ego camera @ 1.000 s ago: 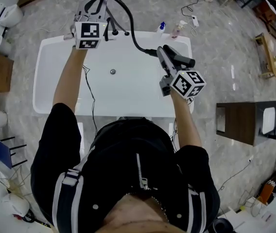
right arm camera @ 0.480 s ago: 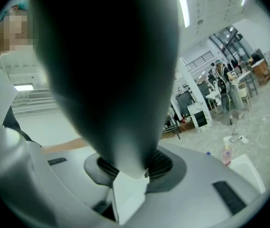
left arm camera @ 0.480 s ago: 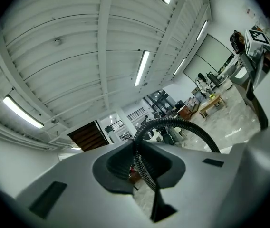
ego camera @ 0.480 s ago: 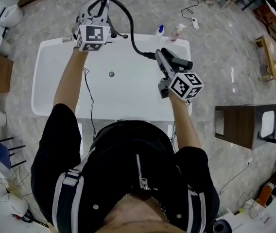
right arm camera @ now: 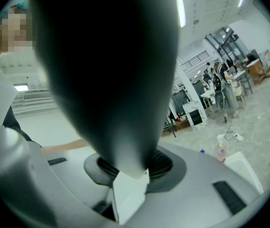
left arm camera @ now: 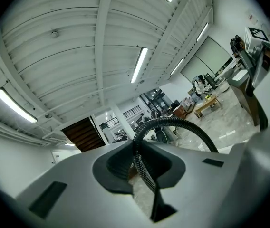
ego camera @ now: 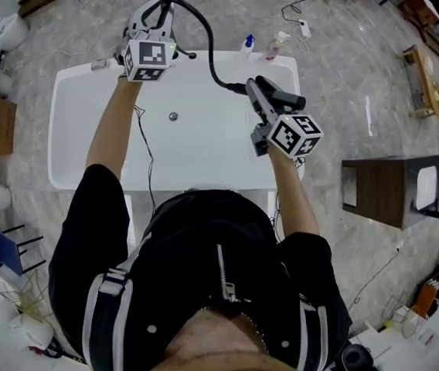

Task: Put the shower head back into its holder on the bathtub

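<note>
Handling first: the black, long-handled shower head (ego camera: 280, 96) hangs over the right end of the white, round-cornered bathtub (ego camera: 73, 83). It is clamped between the jaws of the right gripper (ego camera: 264, 107), and its dark body fills that gripper's own view. From the head's far end the black ribbed hose (ego camera: 206, 45) arcs up and left to the left gripper (ego camera: 151, 18), whose jaws are pinched nearly together on it above the tub's far rim. The holder itself I cannot make out. Small dark fittings (ego camera: 192, 54) sit on that rim just beside the left gripper, and the holder is likely among them.

To do this well, I judge the right gripper should carry the head slowly across toward those fittings, handle end leading. The left gripper should feed slack so the hose neither kinks nor tugs the head askew. Both grips want to hold firm until the handle is seated. Two small bottles (ego camera: 260, 45) stand on the rim nearby, and the hose loop could sweep them.
</note>
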Demonstrator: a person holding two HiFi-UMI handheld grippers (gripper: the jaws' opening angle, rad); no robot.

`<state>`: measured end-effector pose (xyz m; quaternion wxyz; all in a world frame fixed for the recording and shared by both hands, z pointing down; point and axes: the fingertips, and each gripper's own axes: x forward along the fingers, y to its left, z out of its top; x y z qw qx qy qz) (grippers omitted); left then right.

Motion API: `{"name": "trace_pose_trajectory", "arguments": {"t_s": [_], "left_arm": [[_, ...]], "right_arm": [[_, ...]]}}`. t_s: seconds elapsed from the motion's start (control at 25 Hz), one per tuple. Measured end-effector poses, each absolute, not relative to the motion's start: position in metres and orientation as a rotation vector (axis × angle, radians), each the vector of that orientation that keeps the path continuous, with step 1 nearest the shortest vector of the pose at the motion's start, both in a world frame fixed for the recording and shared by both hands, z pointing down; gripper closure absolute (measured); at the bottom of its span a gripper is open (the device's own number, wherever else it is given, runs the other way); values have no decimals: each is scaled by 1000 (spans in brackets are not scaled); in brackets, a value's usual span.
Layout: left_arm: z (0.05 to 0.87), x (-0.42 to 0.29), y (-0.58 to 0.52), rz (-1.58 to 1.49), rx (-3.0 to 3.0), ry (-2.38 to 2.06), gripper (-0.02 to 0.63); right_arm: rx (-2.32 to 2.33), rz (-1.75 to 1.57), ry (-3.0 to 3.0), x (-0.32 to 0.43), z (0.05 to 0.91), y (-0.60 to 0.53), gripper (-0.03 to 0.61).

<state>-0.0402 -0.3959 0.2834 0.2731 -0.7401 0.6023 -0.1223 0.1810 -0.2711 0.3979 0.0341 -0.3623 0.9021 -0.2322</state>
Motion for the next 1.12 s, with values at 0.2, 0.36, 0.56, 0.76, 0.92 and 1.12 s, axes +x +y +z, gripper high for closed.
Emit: {"name": "trace_pose_trajectory", "arguments": {"t_s": [0.2,0.36,0.56,0.76,0.92,1.12], "left_arm": [[298,-33,-402,-340,-2029,1618,545],[311,-29,-407,-348,-2058,1611,545],[321,-23,-414,-350,-2093,1595,545],[338,-21,-421,-362,-2126,1597,545],[354,-22,-428,-383,-2152,1608,545],[373,-29,-433,-390,-2161,1656,545]], "right_arm": [[-1140,-726,2763,188,402,-275,454],[-1162,-740,2757,192,407,-276,454],[-1189,-750,2745,193,410,-275,454],[-1218,-751,2729,200,411,-273,454],[-1251,-755,2713,209,413,-272,454],[-1287,-759,2694,220,414,-270,454]]}}
